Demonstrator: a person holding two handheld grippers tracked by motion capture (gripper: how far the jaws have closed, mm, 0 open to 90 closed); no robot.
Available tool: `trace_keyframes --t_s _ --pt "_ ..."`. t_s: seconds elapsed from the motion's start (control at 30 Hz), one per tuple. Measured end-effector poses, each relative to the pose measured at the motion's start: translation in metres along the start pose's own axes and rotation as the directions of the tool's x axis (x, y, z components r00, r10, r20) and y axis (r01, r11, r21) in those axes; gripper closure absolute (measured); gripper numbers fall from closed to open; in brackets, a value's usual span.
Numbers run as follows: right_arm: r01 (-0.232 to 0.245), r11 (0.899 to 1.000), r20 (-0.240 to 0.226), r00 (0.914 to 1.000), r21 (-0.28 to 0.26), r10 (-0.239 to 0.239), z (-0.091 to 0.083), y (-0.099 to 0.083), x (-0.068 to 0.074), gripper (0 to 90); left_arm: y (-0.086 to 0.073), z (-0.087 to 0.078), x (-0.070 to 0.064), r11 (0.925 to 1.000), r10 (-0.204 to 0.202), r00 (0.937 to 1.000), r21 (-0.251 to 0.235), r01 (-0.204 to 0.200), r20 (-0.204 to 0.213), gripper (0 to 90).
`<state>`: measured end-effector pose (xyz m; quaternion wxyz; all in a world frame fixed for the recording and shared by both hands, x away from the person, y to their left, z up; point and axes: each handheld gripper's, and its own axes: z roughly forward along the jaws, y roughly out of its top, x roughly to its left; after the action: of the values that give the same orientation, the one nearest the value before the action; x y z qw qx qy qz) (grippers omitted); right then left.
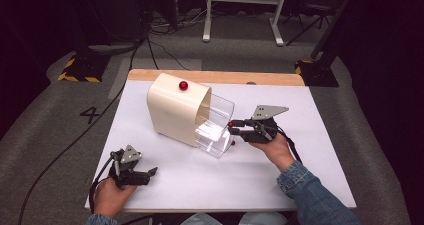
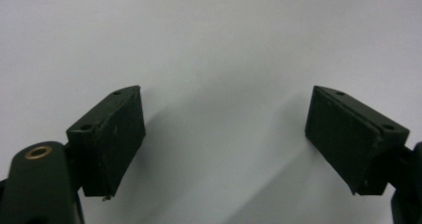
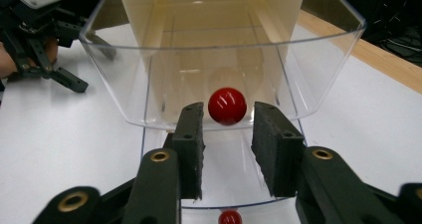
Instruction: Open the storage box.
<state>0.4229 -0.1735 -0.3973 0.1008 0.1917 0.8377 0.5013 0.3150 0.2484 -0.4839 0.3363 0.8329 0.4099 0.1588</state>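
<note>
Flanking the red knob (image 3: 227, 105) of the clear drawer (image 3: 318, 69) without touching, the right gripper's (image 3: 227, 134) jaws are standing apart at 3 o'clock of the cream cabinet (image 1: 172, 110), while the left gripper (image 1: 150, 173) is idling open at 7 o'clock.

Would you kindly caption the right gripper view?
Right gripper open around the red knob of a clear drawer.

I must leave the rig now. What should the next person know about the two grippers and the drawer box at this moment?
Right gripper: jaws a little apart, on either side of the red knob of the clear upper drawer; whether they touch it I cannot tell.
Left gripper: open, holding nothing, low over the white table near its front left corner.
Cream box: stands mid-table, with a red knob on its top.
Done: the upper drawer sticks out of the box.
Lower drawer knob: shows below the jaws.
Left: probably grip the knob and move that drawer; direction unclear.
</note>
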Motion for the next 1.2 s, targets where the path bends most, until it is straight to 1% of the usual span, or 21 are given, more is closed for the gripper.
trace_keyframes --t_s 0.07,0.2,0.37,0.47,0.6,0.67,0.73,0.87,1.0,1.1,1.2 --pt "0.002 1.000 0.002 1.0000 0.007 -0.003 0.001 -0.002 0.000 61.6 0.000 0.000 0.000 1.0000 0.002 1.0000 0.000 -0.002 0.000 16.0" --pt "-0.010 1.000 -0.003 0.9999 0.022 0.010 -0.002 -0.005 -0.001 58.9 0.000 0.000 0.000 1.0000 0.002 1.0000 0.000 -0.002 -0.001 16.0" --pt "-0.012 0.999 0.003 0.9999 0.035 0.011 -0.012 -0.008 -0.002 57.1 0.000 0.000 0.000 1.0000 0.002 1.0000 -0.001 -0.002 -0.001 16.0" --pt "-0.006 1.000 0.029 0.9996 0.028 0.005 -0.024 -0.012 -0.003 56.1 0.000 0.000 0.000 1.0000 0.003 1.0000 -0.001 -0.003 -0.002 16.0" --pt "-0.026 0.999 0.049 0.9985 0.040 0.024 -0.041 -0.020 -0.005 54.3 0.000 0.000 0.000 1.0000 0.004 1.0000 -0.002 -0.004 -0.003 16.0" --pt "-0.022 0.999 0.066 0.9976 0.034 0.020 -0.050 -0.024 -0.005 54.1 0.000 0.000 0.000 1.0000 0.003 1.0000 -0.002 -0.003 -0.003 16.0" --pt "-0.031 0.999 0.080 0.9964 0.036 0.028 -0.060 -0.031 -0.006 53.3 0.000 0.000 0.000 1.0000 0.003 1.0000 -0.002 -0.003 -0.003 16.0" --pt "-0.044 0.998 0.111 0.9931 0.039 0.039 -0.075 -0.042 -0.008 51.0 0.000 0.000 0.000 1.0000 0.004 1.0000 0.000 -0.004 -0.002 16.0" --pt "-0.069 0.996 0.143 0.9878 0.050 0.061 -0.089 -0.058 -0.010 49.4 0.000 0.000 0.000 1.0000 0.002 1.0000 0.000 -0.002 -0.001 16.0" --pt "-0.101 0.993 0.165 0.9820 0.052 0.092 -0.099 -0.070 -0.013 47.5 0.000 0.000 0.000 1.0000 0.001 1.0000 0.000 -0.001 -0.001 16.0" --pt "-0.147 0.987 0.182 0.9741 0.059 0.134 -0.110 -0.082 -0.017 45.3 0.000 0.000 0.000 1.0000 0.000 1.0000 0.001 0.000 0.000 16.0"
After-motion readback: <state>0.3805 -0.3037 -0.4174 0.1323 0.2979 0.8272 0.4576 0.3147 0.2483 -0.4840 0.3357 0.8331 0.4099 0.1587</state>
